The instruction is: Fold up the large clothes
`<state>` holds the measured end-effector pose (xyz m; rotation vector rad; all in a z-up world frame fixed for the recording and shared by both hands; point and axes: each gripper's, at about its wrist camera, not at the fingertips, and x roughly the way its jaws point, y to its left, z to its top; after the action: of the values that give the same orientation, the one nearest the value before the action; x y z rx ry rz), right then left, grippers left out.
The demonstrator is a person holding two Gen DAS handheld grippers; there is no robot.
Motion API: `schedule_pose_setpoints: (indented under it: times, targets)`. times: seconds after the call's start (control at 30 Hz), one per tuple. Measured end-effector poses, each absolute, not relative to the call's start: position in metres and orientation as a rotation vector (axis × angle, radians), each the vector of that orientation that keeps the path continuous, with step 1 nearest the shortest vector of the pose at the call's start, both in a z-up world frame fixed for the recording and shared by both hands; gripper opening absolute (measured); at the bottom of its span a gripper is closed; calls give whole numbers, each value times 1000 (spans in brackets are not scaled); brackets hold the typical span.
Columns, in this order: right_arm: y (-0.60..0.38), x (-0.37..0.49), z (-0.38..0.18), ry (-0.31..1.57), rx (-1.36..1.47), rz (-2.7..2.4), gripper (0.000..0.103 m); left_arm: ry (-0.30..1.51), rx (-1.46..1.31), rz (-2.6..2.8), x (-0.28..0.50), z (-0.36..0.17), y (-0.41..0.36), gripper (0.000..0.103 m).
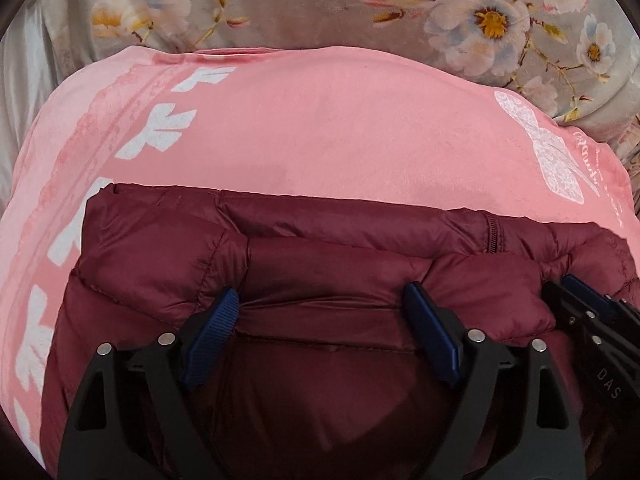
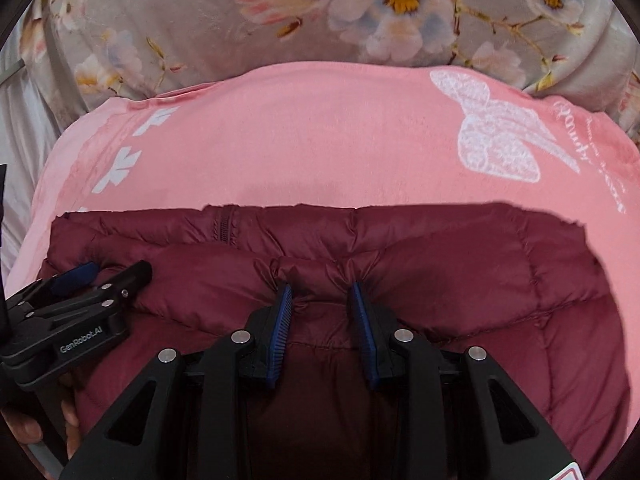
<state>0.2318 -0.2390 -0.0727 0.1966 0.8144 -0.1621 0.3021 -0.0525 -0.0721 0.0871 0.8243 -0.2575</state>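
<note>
We are folding the dark red quilted puffer jacket (image 2: 400, 264), which is lying on the pink blanket with white bow prints (image 2: 312, 136). The right gripper (image 2: 318, 300) is pinching a small ridge of the jacket's folded upper layer. The left gripper (image 1: 320, 296), just beside it, is standing wide, its blue pads (image 1: 224, 312) pressing on the fabric without clamping it. We judge both should move together, keeping this layer's edge parallel to the jacket's far hem. Beyond the blanket is lying a grey flowered cover (image 1: 280, 4).

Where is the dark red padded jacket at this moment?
The padded jacket lies on the pink blanket, low in both wrist views, under the left gripper and right gripper.
</note>
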Motion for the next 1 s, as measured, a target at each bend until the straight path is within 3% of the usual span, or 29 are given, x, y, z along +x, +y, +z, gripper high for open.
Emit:
schedule_pose_setpoints:
  times: [0.23,1.0]
  targets:
    - [-231,237,-85,817,154,-183,30,810,95,-253,304,-81,-58,90]
    - [-228,240,-90,807,122,-205,30,809,157,-211,306,-88,-66,94]
